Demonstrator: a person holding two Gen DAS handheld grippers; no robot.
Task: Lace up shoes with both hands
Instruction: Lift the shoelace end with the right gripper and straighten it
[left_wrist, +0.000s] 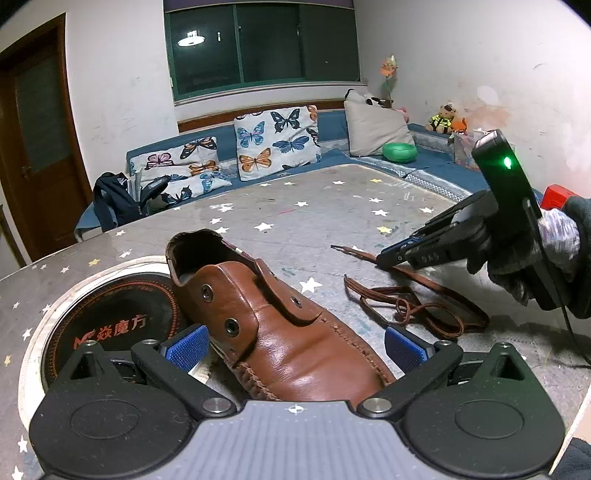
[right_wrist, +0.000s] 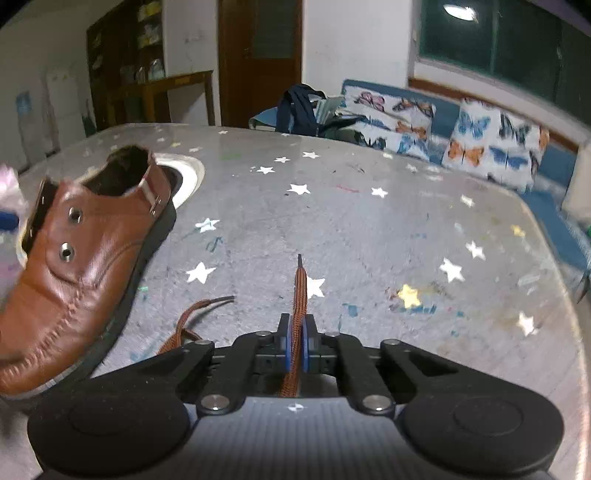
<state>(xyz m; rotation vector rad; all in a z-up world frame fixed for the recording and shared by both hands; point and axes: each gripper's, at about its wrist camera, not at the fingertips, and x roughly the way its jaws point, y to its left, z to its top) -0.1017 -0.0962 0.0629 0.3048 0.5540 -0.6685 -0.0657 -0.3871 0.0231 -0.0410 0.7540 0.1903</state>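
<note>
While left fingers (left_wrist: 295, 347) straddle shoe (left_wrist: 280, 332) | right fingers (right_wrist: 295, 345) pinch lace (right_wrist: 300, 291)

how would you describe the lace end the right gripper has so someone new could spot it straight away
On the grey table dotted with white stars, look to the right of the brown leather shoe. There the right gripper pinches a flat brown shoelace between its blue fingers. The held end sticks straight out ahead, ending in a dark tip, while the other end lies loose on the table beside the shoe.
</note>
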